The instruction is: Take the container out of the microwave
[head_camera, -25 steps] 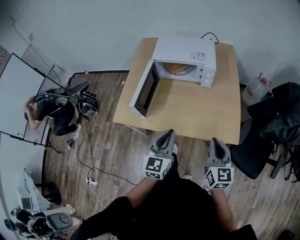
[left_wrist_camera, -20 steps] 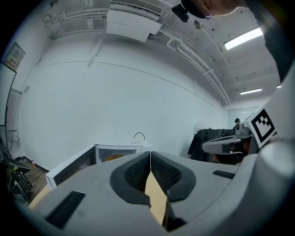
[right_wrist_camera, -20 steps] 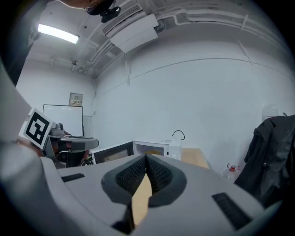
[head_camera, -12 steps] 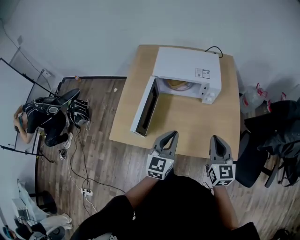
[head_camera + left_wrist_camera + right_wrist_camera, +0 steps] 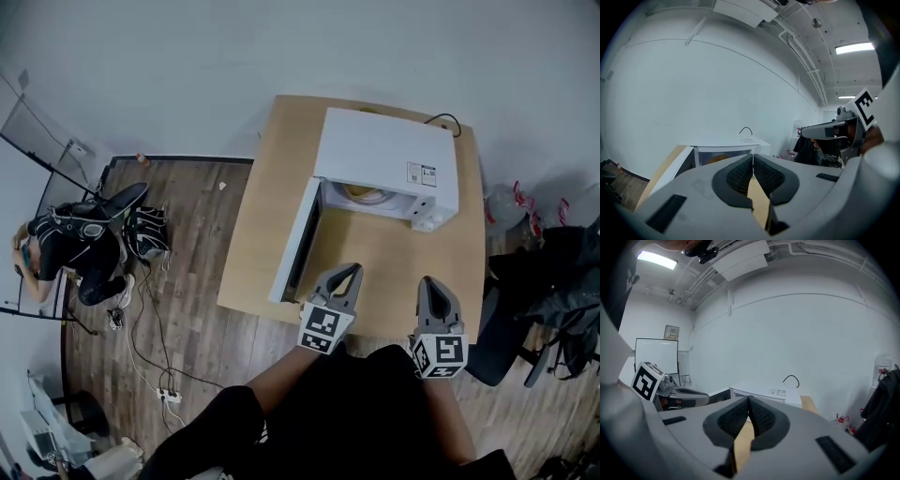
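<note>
Both grippers are shut and empty. The left gripper (image 5: pixel 345 274) has its pads pressed together with nothing between them, and the right gripper (image 5: pixel 433 282) looks the same in its own view. I have them side by side over the near edge of the table (image 5: pixel 267 197), pointing toward the microwave (image 5: pixel 389 159) at 12 o'clock.

The microwave door (image 5: pixel 298 239) is swung fully open, out toward 7 o'clock from the cavity, so the opening is clear. The container (image 5: pixel 367 194) sits inside on the cavity floor. It is a pale yellowish dish, at about 1 o'clock from my left gripper and 11 o'clock from my right. Neither gripper is near it yet.

I judge this to be the approach step, with opening done and reaching not begun. Next I would spread the jaws of at least one gripper before entering, then go in low and level through the opening, staying off the door at 9 o'clock and the control panel at 3 o'clock. I cannot make out the container's rim well enough from here to pick a grip point.
</note>
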`<state>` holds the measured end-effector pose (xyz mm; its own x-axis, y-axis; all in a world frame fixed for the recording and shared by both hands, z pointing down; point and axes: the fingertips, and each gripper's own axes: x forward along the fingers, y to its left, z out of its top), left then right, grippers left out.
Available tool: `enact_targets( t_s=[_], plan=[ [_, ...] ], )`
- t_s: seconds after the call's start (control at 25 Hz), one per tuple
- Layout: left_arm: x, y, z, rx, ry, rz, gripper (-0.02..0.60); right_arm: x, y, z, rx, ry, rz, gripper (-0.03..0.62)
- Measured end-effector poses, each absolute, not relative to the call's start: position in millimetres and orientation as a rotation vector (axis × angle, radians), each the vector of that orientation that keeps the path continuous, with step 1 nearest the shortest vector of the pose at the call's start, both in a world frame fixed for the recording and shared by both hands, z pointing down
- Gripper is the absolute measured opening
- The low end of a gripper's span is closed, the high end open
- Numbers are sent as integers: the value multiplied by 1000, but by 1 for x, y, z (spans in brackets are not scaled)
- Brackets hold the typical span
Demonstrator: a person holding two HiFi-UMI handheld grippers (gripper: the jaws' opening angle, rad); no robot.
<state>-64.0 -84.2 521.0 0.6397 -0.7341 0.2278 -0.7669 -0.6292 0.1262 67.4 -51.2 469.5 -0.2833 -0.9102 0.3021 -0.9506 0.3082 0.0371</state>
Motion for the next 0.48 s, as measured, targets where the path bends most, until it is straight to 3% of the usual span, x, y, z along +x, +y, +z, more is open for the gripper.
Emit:
enact_targets(
  t_s=[0.48],
  plan=[
    [-60, -149, 548, 2654, -1252, 342, 14, 57, -97, 476, 1646, -2403, 221, 58]
  ],
)
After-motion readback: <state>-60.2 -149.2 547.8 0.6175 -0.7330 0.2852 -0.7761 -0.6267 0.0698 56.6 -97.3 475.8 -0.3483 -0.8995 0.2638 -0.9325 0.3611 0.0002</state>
